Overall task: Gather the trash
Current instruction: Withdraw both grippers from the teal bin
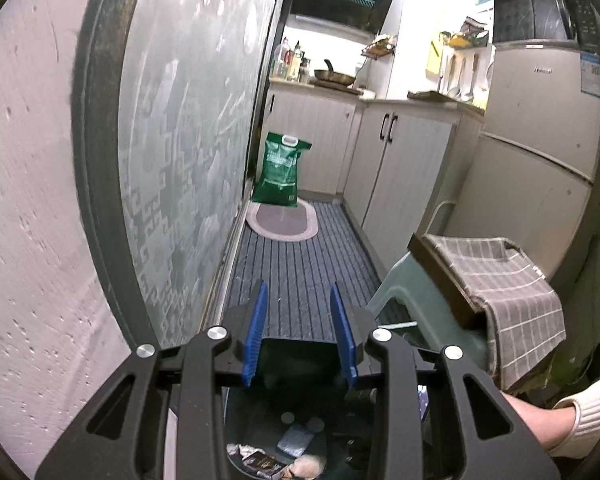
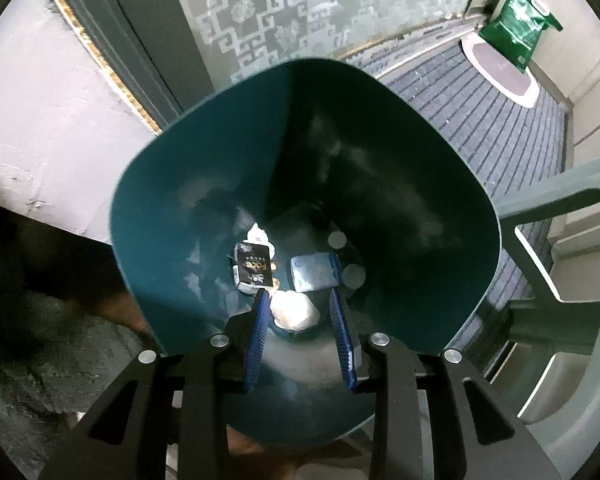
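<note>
A dark teal waste bin (image 2: 440, 200) stands on the floor below both grippers. At its bottom lie a black packet (image 2: 253, 268), a pale blue wrapper (image 2: 314, 272), a crumpled whitish wad (image 2: 294, 312) and a bit of white paper (image 2: 258, 234). My right gripper (image 2: 298, 300) is open and empty, pointing straight down into the bin above the wad. My left gripper (image 1: 300, 300) is open and empty, held over the bin's near edge (image 1: 300, 364) and pointing along the kitchen floor. Some of the trash shows under it (image 1: 276, 456).
A pale green plastic stool (image 1: 412, 304) with a checked cloth (image 1: 500, 280) stands right of the bin. A frosted glass door (image 1: 180, 140) is on the left. A striped mat (image 1: 300, 272), a green sack (image 1: 282, 168), cabinets and a fridge (image 1: 540, 140) lie beyond.
</note>
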`<move>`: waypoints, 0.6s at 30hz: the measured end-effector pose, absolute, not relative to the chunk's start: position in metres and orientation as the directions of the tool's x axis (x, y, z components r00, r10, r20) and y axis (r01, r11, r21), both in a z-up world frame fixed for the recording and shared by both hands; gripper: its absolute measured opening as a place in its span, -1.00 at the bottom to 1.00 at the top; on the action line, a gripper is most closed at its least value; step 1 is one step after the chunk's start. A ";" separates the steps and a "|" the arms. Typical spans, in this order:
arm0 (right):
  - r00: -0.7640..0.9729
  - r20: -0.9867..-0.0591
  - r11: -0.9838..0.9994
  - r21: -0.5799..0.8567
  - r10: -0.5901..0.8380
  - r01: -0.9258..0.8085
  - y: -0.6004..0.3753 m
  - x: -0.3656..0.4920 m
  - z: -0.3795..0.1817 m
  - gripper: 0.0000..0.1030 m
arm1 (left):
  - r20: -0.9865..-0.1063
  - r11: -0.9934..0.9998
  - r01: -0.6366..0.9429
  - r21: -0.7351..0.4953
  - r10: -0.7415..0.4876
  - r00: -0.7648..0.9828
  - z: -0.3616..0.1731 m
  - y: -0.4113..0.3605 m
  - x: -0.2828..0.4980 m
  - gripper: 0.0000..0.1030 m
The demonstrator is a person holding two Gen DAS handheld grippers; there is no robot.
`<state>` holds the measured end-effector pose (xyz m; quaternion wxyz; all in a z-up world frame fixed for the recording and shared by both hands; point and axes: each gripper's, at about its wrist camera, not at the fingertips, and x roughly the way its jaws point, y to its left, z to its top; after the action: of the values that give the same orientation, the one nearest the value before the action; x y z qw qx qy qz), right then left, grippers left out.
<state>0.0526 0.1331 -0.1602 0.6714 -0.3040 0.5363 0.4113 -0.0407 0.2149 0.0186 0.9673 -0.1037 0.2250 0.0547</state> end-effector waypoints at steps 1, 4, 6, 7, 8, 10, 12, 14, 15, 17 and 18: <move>0.090 -0.968 0.474 0.032 0.234 -0.880 0.133 0.051 -0.157 -0.39 | -0.442 0.972 -0.152 -0.179 0.058 0.895 0.020 0.214 -0.041 -0.32; 0.105 -0.959 0.467 0.031 0.263 -0.884 0.132 0.047 -0.145 -0.39 | -0.429 0.971 -0.151 -0.184 0.059 0.901 0.026 0.212 -0.042 -0.31; 0.115 -0.952 0.464 0.032 0.285 -0.885 0.131 0.045 -0.136 -0.39 | -0.415 0.971 -0.157 -0.179 0.071 0.907 0.030 0.210 -0.043 -0.30; 0.125 -0.946 0.464 0.029 0.298 -0.885 0.129 0.044 -0.129 -0.39 | -0.408 0.971 -0.159 -0.179 0.074 0.910 0.031 0.210 -0.045 -0.30; 0.136 -0.941 0.465 0.026 0.311 -0.885 0.127 0.043 -0.124 -0.39 | -0.400 0.970 -0.163 -0.179 0.080 0.913 0.034 0.208 -0.046 -0.27; 0.156 -0.928 0.471 0.024 0.339 -0.882 0.123 0.043 -0.110 -0.39 | -0.391 0.969 -0.174 -0.174 0.094 0.916 0.036 0.207 -0.048 -0.25; 0.176 -0.913 0.480 0.025 0.369 -0.877 0.118 0.043 -0.096 -0.39 | -0.382 0.966 -0.193 -0.170 0.116 0.917 0.037 0.205 -0.051 -0.25; 0.187 -0.893 0.491 0.043 0.409 -0.870 0.112 0.043 -0.079 -0.39 | -0.373 0.961 -0.210 -0.180 0.131 0.919 0.037 0.203 -0.054 -0.24; 0.201 -0.882 0.498 0.043 0.426 -0.866 0.109 0.042 -0.070 -0.40 | -0.374 0.959 -0.216 -0.183 0.135 0.918 0.036 0.203 -0.055 -0.24; 0.246 -0.856 0.507 0.022 0.454 -0.862 0.101 0.039 -0.052 -0.40 | -0.385 0.954 -0.243 -0.178 0.160 0.909 0.032 0.201 -0.057 -0.24; 0.274 -0.841 0.514 0.006 0.466 -0.858 0.096 0.038 -0.043 -0.40 | -0.391 0.953 -0.249 -0.175 0.165 0.906 0.031 0.199 -0.057 -0.24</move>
<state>0.0375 0.0958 -0.0429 0.7629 -0.2341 0.4182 0.4339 -0.0569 0.1994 0.0308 0.9698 -0.1108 0.1892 0.1066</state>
